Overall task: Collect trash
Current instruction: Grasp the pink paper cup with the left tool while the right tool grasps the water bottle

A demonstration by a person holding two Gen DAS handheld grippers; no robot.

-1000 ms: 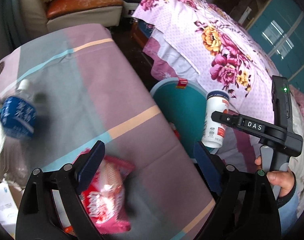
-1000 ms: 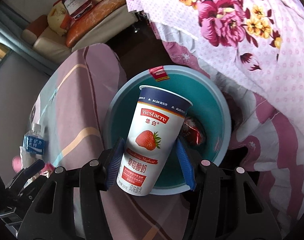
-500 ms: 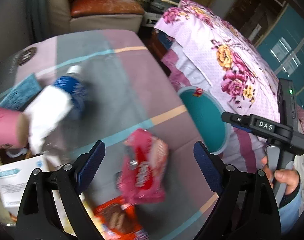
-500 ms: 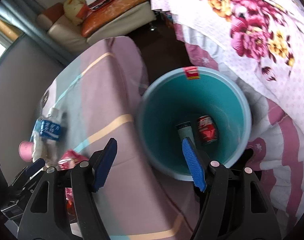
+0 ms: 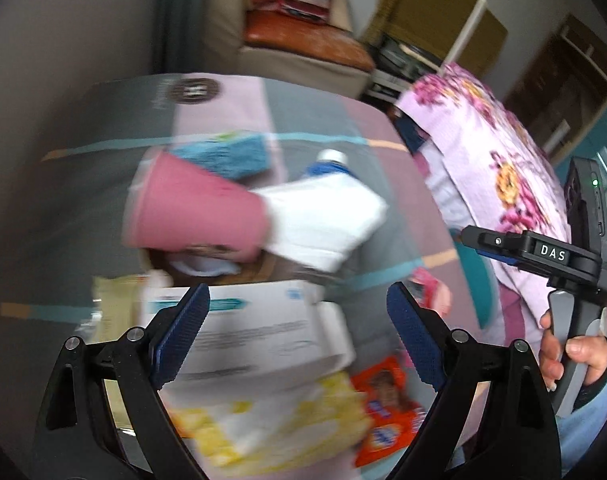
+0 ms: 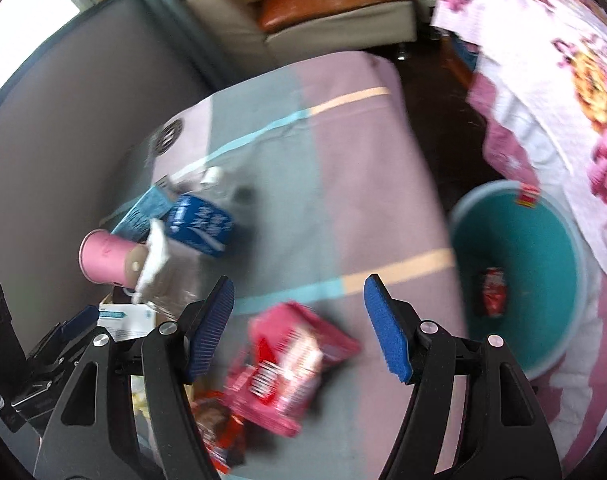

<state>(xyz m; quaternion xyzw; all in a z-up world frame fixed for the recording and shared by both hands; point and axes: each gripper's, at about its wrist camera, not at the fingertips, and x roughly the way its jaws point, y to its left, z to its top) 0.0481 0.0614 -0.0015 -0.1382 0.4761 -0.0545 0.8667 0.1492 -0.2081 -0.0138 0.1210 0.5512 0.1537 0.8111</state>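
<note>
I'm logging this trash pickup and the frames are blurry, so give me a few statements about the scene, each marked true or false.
1. The right hand-held gripper is open and holds nothing. True.
2. The pink snack bag lies inside the teal bin. False: it lies on the striped tablecloth, beside the bin.
3. A red can lies at the bottom of the teal bin. True.
4. The left hand-held gripper is shut on the pink cup. False: its jaws are wide apart, and the cup lies beyond them.
5. The blue-labelled water bottle lies on the tablecloth. True.
</note>
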